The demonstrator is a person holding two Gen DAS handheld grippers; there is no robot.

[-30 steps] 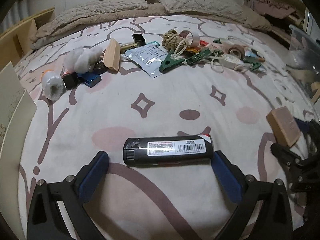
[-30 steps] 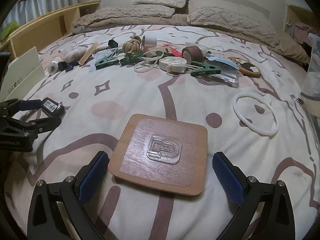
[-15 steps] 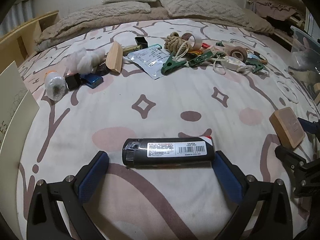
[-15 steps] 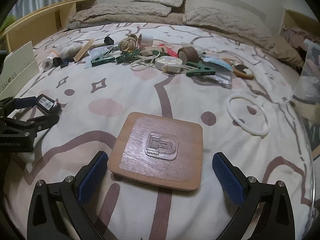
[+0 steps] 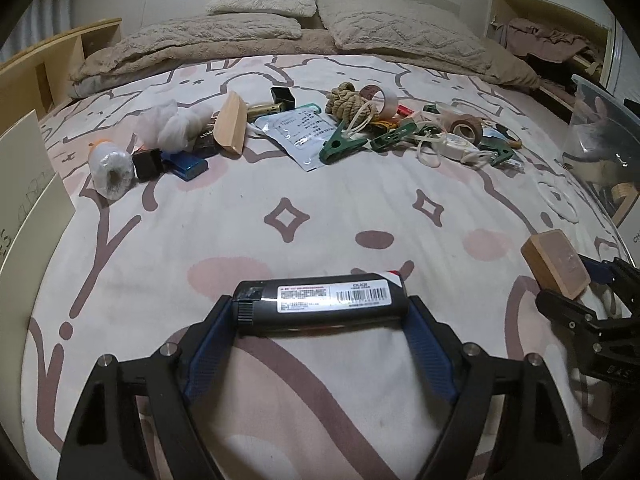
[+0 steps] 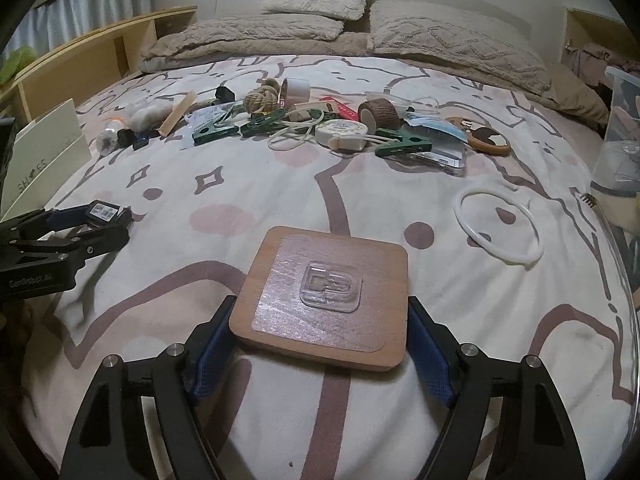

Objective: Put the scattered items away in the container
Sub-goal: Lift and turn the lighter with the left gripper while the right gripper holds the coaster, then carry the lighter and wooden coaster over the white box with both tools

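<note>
Closing left claw [image 5: 320,312] on black lighter [image 5: 320,302], right claw [image 6: 320,316] on wooden coaster [image 6: 324,296], pads touching both, on bed [image 6: 240,280]. Clutter pile [image 5: 348,128] beyond; white ring [image 6: 500,228], clear container [image 6: 620,136] right.

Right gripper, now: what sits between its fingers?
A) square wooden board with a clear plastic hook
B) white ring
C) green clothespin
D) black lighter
A: in the right wrist view the wooden board lies between the closing jaws of the right gripper; its clear hook faces up.
</note>
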